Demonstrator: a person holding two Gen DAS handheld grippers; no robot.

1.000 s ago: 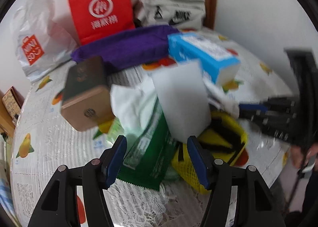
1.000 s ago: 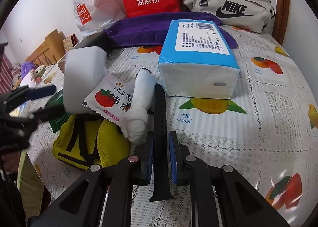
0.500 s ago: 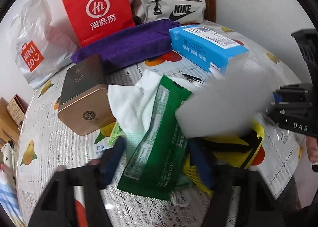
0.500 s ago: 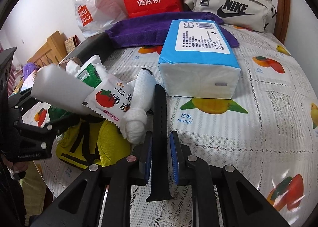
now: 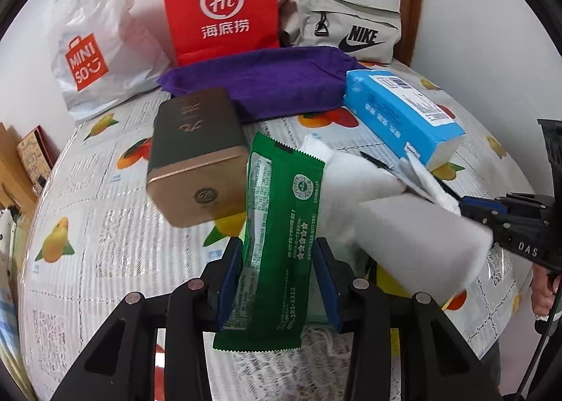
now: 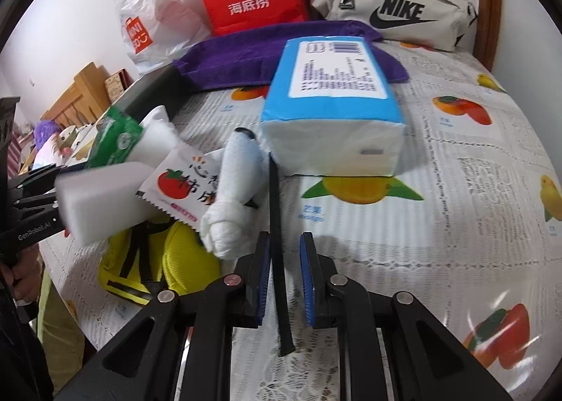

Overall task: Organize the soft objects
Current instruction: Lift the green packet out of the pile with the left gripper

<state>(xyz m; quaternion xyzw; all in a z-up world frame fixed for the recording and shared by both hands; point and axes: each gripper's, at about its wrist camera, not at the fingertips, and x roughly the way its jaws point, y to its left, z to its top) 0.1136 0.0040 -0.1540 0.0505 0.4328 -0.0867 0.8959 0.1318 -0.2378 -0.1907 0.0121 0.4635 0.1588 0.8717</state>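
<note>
A heap of soft things lies on the fruit-print tablecloth (image 5: 87,190). My left gripper (image 5: 279,281) is open, its blue pads on either side of a green packet (image 5: 277,236); I cannot tell whether they touch it. A white sponge block (image 5: 418,239) lies to its right on a yellow mesh pouch (image 6: 175,260). My right gripper (image 6: 283,274) is slightly open, with a black strap (image 6: 277,243) running between its pads. A rolled white cloth (image 6: 235,197) and a tomato-print packet (image 6: 179,186) lie just left of it. The sponge also shows in the right wrist view (image 6: 102,201).
A blue tissue pack (image 6: 333,102), a bronze tin (image 5: 196,158) and a purple towel (image 5: 260,81) lie behind the heap. A red paper bag (image 5: 221,4), a white plastic bag (image 5: 95,50) and a beige Nike bag (image 6: 397,4) stand along the wall.
The white sponge has dropped from above the heap onto its right side. My left gripper has moved in around the green packet. My right gripper's pads have parted slightly around the strap.
</note>
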